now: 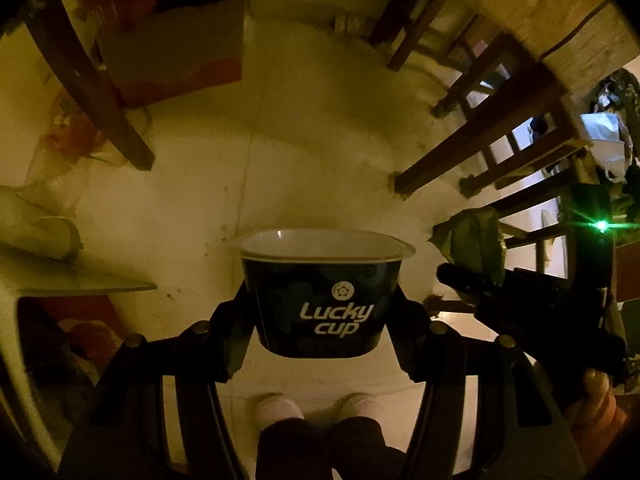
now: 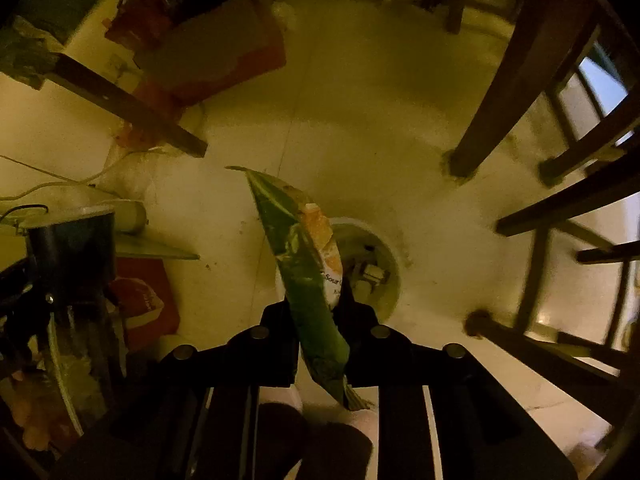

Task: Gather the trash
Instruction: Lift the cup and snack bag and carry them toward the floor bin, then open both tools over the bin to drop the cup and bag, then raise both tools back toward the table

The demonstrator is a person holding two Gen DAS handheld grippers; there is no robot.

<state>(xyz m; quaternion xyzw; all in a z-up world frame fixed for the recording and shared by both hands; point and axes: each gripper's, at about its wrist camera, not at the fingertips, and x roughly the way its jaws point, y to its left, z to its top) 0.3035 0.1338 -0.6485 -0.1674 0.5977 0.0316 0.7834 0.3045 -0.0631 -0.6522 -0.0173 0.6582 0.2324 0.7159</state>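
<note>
In the left wrist view a dark blue paper cup (image 1: 320,304) printed "Lucky cup" sits upright between the fingers of my left gripper (image 1: 322,312), which is shut on its sides. The cup's white inside looks empty. In the right wrist view my right gripper (image 2: 316,312) is shut on a green snack bag (image 2: 304,264) that sticks up and forward. Just beyond the bag, on the floor, stands a round white bin (image 2: 390,264) with scraps inside. The right gripper (image 1: 480,280) and its bag (image 1: 472,240) also show at the right of the left view. The cup (image 2: 72,248) shows at the left of the right view.
Both grippers point down at a pale tiled floor (image 1: 304,140). Dark wooden chair legs (image 1: 460,152) crowd the right, and a table leg (image 1: 92,80) slants at the left. A red and brown cardboard box (image 2: 216,52) lies farther off. The person's light slippers (image 1: 280,408) are below.
</note>
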